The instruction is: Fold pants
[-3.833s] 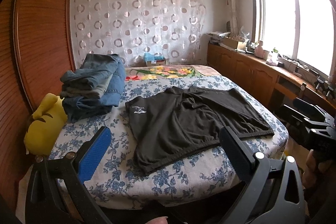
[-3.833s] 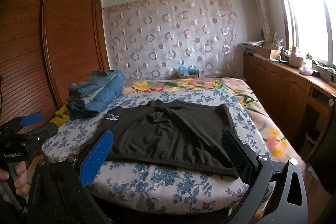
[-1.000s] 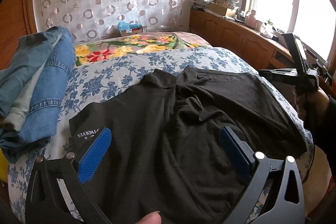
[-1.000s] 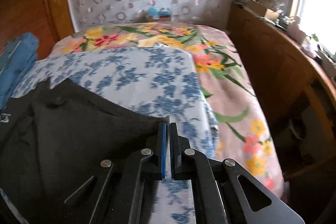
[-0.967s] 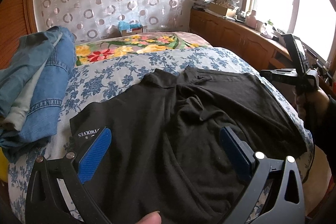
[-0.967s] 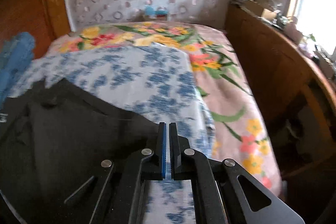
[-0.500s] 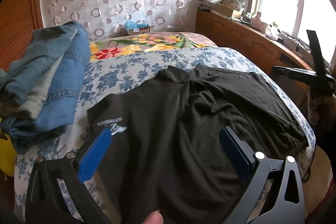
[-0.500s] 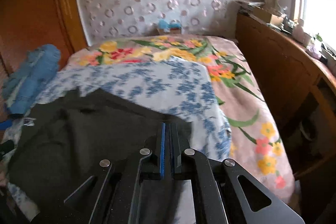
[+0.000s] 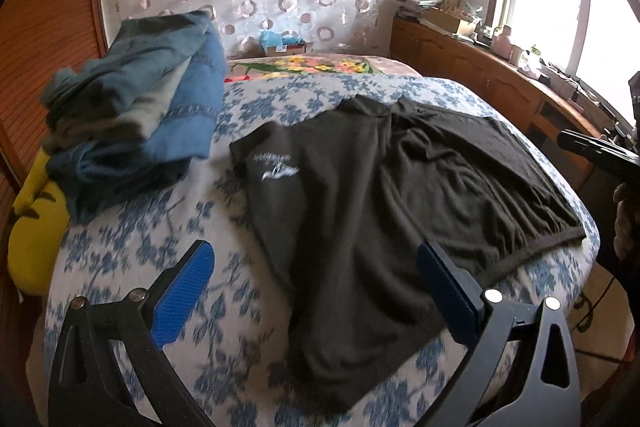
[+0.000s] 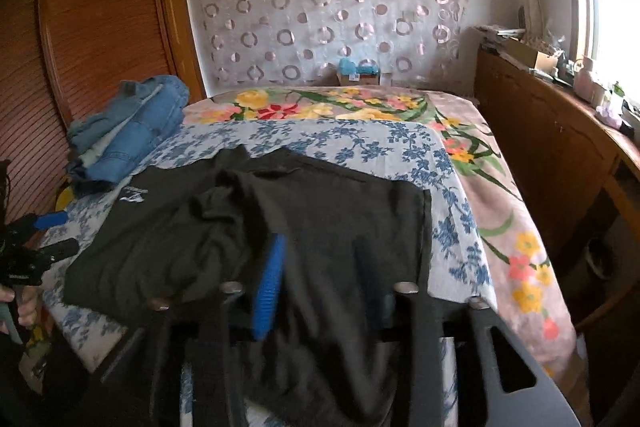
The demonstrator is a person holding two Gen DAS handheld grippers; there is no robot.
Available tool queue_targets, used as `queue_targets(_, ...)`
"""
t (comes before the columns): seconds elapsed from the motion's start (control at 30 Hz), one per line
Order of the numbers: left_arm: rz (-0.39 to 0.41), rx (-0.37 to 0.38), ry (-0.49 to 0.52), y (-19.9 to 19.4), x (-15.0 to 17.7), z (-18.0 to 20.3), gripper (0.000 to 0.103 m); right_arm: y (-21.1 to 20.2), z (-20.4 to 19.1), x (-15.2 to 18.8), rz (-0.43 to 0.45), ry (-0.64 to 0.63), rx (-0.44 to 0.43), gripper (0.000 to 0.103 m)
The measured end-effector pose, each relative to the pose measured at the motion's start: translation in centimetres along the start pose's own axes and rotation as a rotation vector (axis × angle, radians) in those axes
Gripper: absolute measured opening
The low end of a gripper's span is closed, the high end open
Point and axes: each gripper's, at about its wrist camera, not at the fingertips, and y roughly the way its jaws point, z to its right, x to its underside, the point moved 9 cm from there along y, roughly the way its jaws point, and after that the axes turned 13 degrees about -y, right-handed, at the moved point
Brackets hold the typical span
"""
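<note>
Left claw (image 9: 316, 287): fingers spread wide apart, blue pads (image 9: 184, 293) facing inward, nothing between them; it hangs above the near edge of the bed (image 9: 132, 243), with the near portion of the black pants (image 9: 380, 195) in the gap between the fingers.

Right claw (image 10: 320, 283): motion-blurred in its own view; one blue pad (image 10: 270, 283) shows at 9 o'clock of the claw centre and a darker finger at 3 o'clock, with a visible gap between them, so the fingers read as apart; dark cloth lies below that gap, and contact with it cannot be determined. In the left wrist view only part of this claw's body shows at the 3 o'clock edge of the frame.

Black pants: spread on the blue-flowered sheet (image 10: 360, 143), wrinkled at the middle; a white printed logo (image 9: 276, 165) sits at the pants' 10 o'clock corner in the left wrist view; a ribbed hem runs along the 4 o'clock edge near the side of the bed.

Pile of blue denim garments (image 9: 140, 119): on the bed at 10 o'clock of the pants, just beside them; a yellow plush item (image 9: 36, 227) lies at 8 o'clock of the pile, at the bed's side.

Beyond the sheet, at 12 o'clock: a bright floral blanket (image 10: 328, 107); then a curtain with ring patterns (image 10: 328, 7). A wooden cabinet run (image 10: 560, 155) stands at 3 o'clock under the window.
</note>
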Motion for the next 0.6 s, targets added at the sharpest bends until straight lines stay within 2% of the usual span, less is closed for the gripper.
queue_targets(0.1, -0.006, 0.003, -0.012, -0.6, 1.1, -0.4, 0.096, -0.8, -0.3, 1.0, 0.005, -0.004, 0.009, 0.057)
queue_targets(0.2, -0.013, 0.01, -0.016, -1.0, 2.2, -0.5, 0.089, -1.9, -1.3, 1.3, 0.01, 0.005, 0.006, 0.057)
queue_targets(0.27, -0.014, 0.01, -0.018, -1.2, 2.7, -0.7, 0.079, -2.3, -1.6, 1.9, 0.011, 0.006, 0.015, 0.057)
queue_targets(0.6, -0.075, 0.035, -0.053, -0.9, 6.0, -0.6, 0.056, -3.3, -3.9, 3.5, 0.018, 0.012, -0.007, 0.057)
